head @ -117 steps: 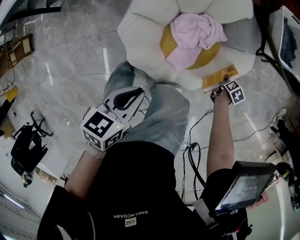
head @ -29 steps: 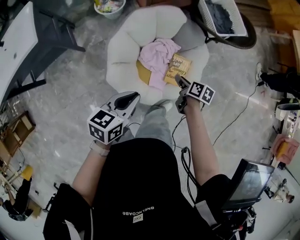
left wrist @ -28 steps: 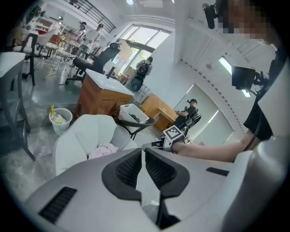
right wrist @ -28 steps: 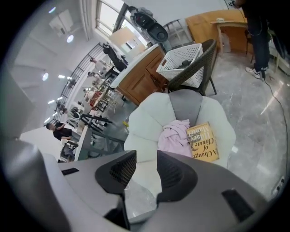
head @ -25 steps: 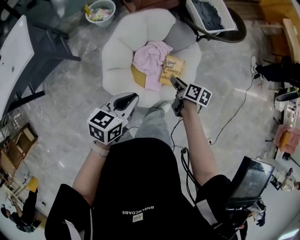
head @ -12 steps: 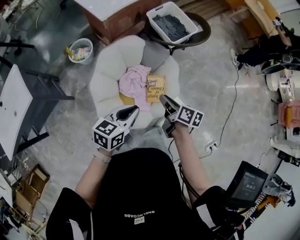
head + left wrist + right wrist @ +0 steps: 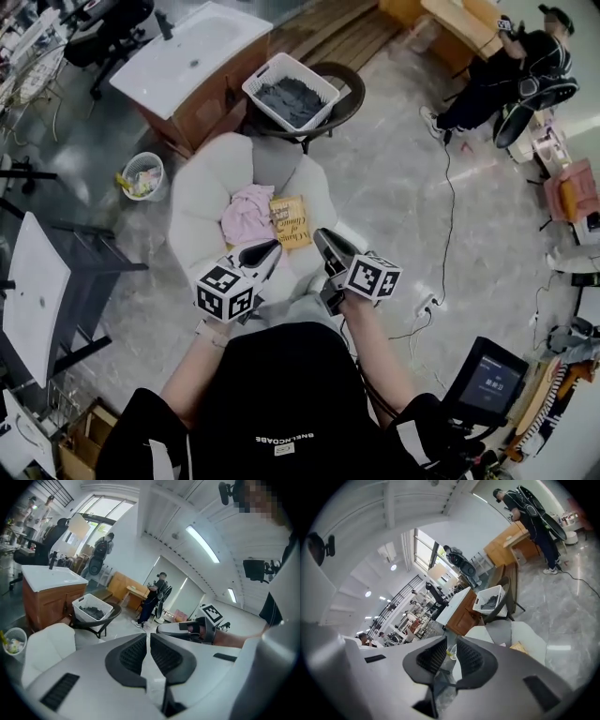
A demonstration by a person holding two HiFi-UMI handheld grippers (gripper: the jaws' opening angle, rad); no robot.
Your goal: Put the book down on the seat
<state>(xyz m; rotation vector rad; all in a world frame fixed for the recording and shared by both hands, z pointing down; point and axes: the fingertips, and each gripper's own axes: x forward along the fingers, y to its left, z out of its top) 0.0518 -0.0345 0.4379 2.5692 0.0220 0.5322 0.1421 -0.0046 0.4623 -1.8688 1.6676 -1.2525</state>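
The yellow book (image 7: 292, 221) lies flat on the white flower-shaped seat (image 7: 202, 187), beside a pink cloth (image 7: 246, 212). Both grippers are held in front of the person's chest, short of the seat and clear of the book. My right gripper (image 7: 321, 236) points toward the book; its jaws are closing, a narrow gap is left, and nothing is between them (image 7: 451, 646). A corner of the book (image 7: 519, 646) shows past that gripper. My left gripper (image 7: 272, 247) is empty, its pads nearly touching (image 7: 148, 639).
Behind the seat a white basket of dark clothes (image 7: 292, 90) rests on a round dark stand. A wooden cabinet with a white basin top (image 7: 192, 56) and a waste bin (image 7: 141, 175) stand at the back left. A cable (image 7: 448, 216) crosses the floor on the right. A person (image 7: 525, 66) sits far right.
The right gripper has drawn back from the book, which stays on the seat, and its jaws have narrowed. The view has risen and pulled away; the left gripper keeps its place.
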